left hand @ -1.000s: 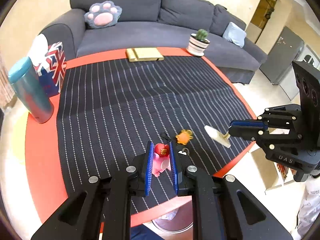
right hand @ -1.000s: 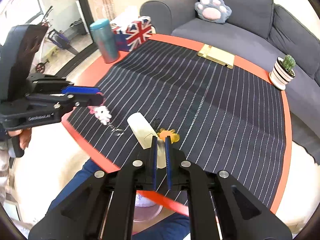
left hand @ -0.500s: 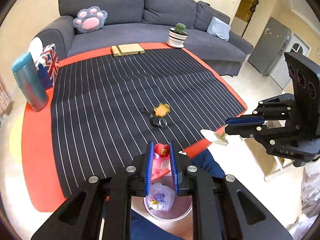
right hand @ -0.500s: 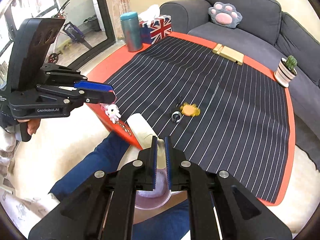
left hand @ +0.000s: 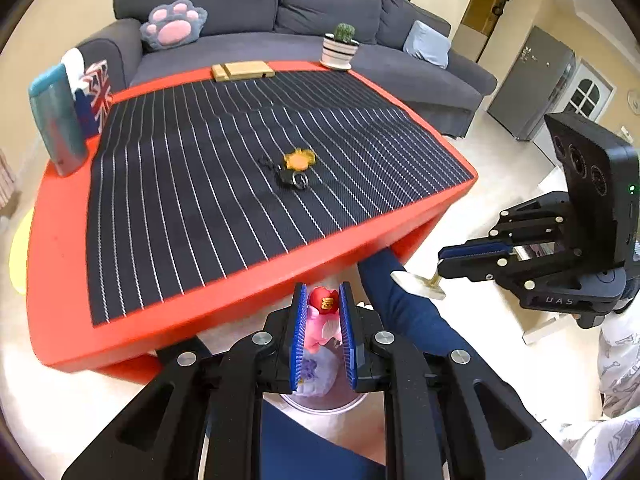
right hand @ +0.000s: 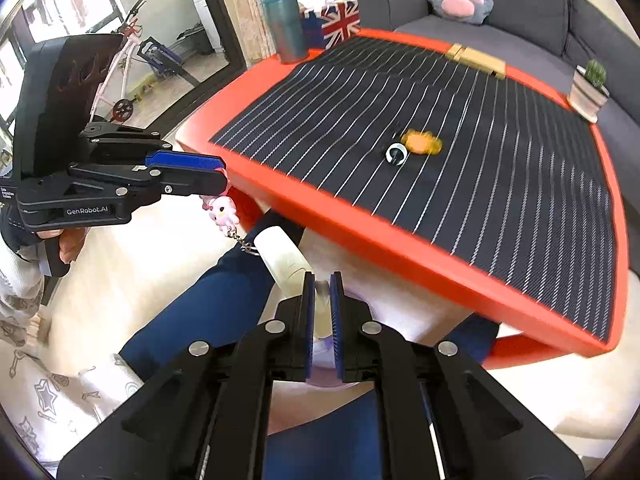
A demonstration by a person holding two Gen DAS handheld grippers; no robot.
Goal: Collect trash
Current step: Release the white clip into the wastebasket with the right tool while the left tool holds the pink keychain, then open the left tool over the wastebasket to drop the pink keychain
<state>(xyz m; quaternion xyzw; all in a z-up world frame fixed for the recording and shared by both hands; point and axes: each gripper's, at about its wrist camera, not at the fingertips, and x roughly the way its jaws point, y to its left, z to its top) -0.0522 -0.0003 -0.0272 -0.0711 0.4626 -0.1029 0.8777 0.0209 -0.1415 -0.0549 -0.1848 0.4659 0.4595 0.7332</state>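
Table (left hand: 224, 300), red rim: its near edge stands beyond both hand-held grippers, open floor on the near side. Person's blue trouser leg (left hand: 404, 308) crosses under that edge. Bin (left hand: 324, 400) sits below the edge, mouth unobstructed. On the table's mat (left hand: 200, 184), orange keychain (left hand: 298, 160) mid-surface; remainder bare.

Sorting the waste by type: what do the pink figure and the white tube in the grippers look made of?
Pink figure: apparently soft rubbery plastic, glossy, moulded, with a metal chain. White tube: looks like matte plastic or coated paper, smooth and opaque; which one is unclear.
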